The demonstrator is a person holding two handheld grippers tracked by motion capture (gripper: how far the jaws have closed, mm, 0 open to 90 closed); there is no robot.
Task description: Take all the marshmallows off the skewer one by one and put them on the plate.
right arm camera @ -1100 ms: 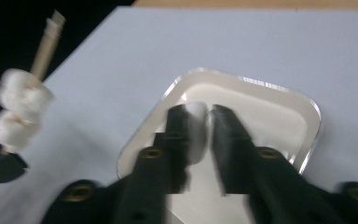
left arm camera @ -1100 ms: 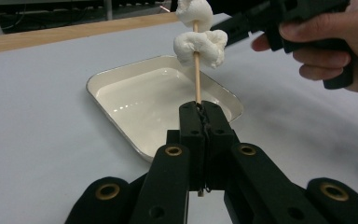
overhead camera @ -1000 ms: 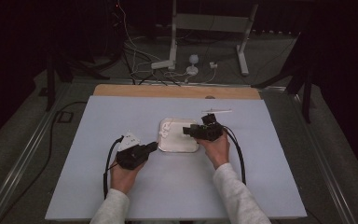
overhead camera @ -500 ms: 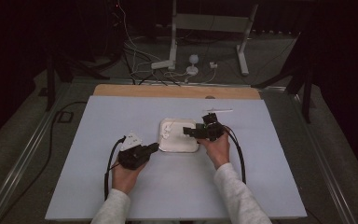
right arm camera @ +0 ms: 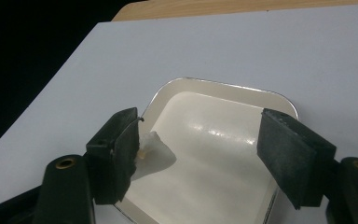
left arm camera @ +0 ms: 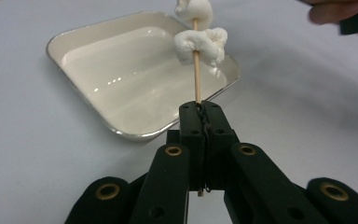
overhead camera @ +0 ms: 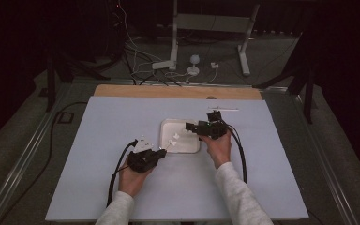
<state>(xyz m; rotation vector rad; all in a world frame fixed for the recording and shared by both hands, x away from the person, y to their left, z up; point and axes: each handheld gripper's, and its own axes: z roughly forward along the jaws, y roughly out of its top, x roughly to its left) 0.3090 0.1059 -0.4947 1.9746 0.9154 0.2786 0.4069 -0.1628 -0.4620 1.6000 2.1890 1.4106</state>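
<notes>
My left tongs [left arm camera: 200, 114] are pressed together on a thin wooden skewer [left arm camera: 196, 77]; the skewer rises from between the jaws and leans out over the near corner of the white tray [left arm camera: 88, 100]; two white marshmallow pieces [left arm camera: 200, 42] are threaded on its upper part, one just above the other, held in the air above the tray and not resting in it.

My right tongs [right arm camera: 196, 149] are spread wide, with nothing between the jaws; they hover over the tray [right arm camera: 223, 140]; a white piece [right arm camera: 151, 144] lies just beside the left jaw, and I cannot tell whether the jaw touches it.

In the high view the tray [overhead camera: 180, 143] sits near the middle of the desk [overhead camera: 98, 122]; my left tongs [overhead camera: 161, 151] stand at its near left corner, my right tongs [overhead camera: 190, 126] reach in from its right edge.

Progress, as I judge it: two pieces are already loaded on the skewer; the tray holds little else that I can make out, so the threading appears well advanced; what remains is either to add the piece near the right jaw or to set the loaded skewer down.

Markings: no brand, label or legible writing is visible on the tray, the skewer, the tongs or the desk.
</notes>
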